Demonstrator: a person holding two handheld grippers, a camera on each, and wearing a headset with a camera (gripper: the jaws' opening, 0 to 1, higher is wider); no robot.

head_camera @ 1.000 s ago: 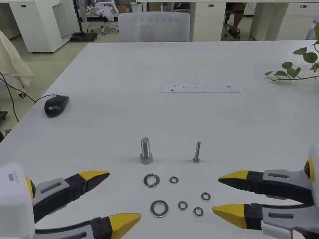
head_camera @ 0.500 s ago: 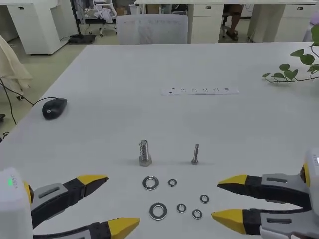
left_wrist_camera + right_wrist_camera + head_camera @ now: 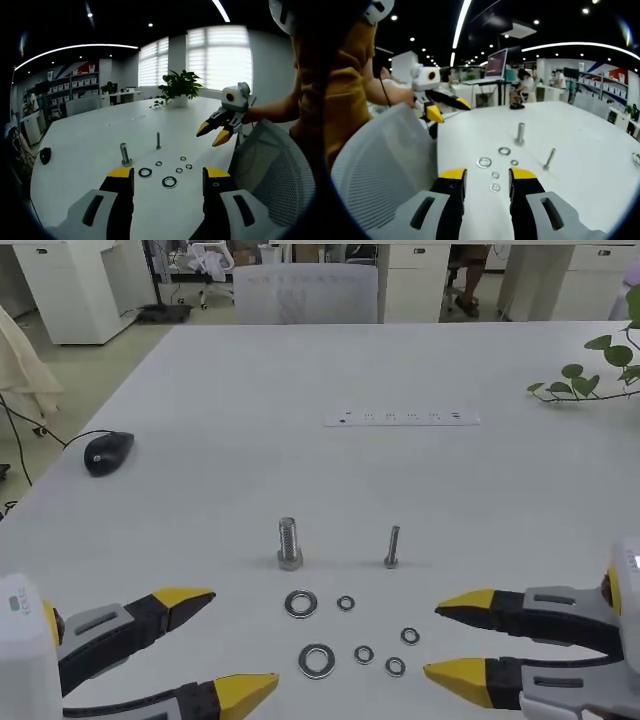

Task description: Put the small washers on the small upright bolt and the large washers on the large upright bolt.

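The large upright bolt (image 3: 289, 543) and the small upright bolt (image 3: 392, 546) stand side by side on the white table (image 3: 300, 440). In front of them lie two large washers (image 3: 301, 603) (image 3: 317, 660) and several small washers (image 3: 346, 603). My left gripper (image 3: 228, 638) is open at the lower left, level with the washers and empty. My right gripper (image 3: 447, 639) is open at the lower right, also empty. The bolts (image 3: 125, 154) and washers (image 3: 169, 182) lie ahead of the left gripper (image 3: 168, 173). Ahead of the right gripper (image 3: 487, 174) are washers (image 3: 484, 162) and bolts (image 3: 520, 134).
A black mouse (image 3: 107, 452) with its cable lies at the left edge. A white power strip (image 3: 402, 419) lies further back, a plant (image 3: 590, 375) at the right. A mesh chair (image 3: 305, 294) stands behind the far edge.
Both grippers stay open and roughly in place. The view shifted slightly.
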